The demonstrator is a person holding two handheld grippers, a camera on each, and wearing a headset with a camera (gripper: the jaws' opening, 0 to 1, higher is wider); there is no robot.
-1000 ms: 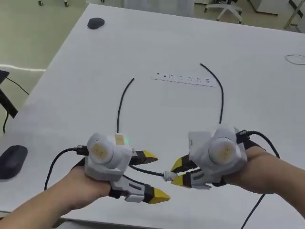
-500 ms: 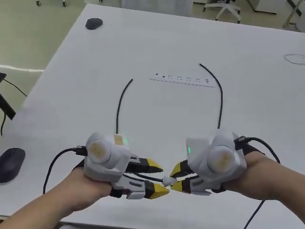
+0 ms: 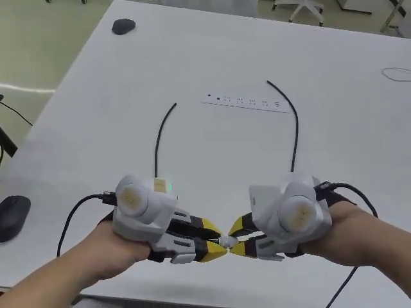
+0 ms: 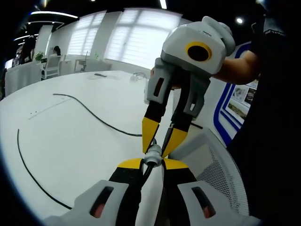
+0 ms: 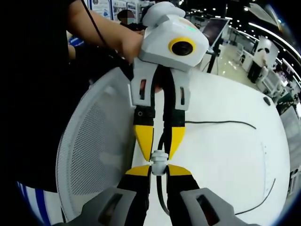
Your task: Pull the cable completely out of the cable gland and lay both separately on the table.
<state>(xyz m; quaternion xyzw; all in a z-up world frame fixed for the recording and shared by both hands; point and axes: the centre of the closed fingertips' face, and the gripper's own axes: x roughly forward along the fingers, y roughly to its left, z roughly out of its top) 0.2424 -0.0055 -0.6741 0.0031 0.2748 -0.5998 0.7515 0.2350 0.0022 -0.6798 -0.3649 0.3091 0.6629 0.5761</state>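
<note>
Over the table's near edge, a small white cable gland (image 3: pixel 225 242) hangs between the two gripper tips with a thin black cable (image 3: pixel 156 144) threaded through it. My right gripper (image 3: pixel 236 242) is shut on the gland (image 5: pixel 159 162). Tip to tip with it, my left gripper (image 3: pixel 214 244) is shut on the cable right beside the gland (image 4: pixel 153 160). One cable end runs up the table (image 3: pixel 96 96) from behind the left gripper, the other (image 3: pixel 295 128) from behind the right. In the left gripper view, both cable stretches (image 4: pixel 94 115) lie on the white top.
A white power strip (image 3: pixel 244 102) lies across mid-table between the cable ends. One dark mouse (image 3: pixel 123 25) sits at the far left corner, another (image 3: pixel 13 217) off the table's left side. A mesh chair back (image 5: pixel 94 155) is close behind the grippers.
The left gripper's jaws, open a second ago, have shut on the cable and slid right up to the gland. The right gripper has held its grip and barely moved.
</note>
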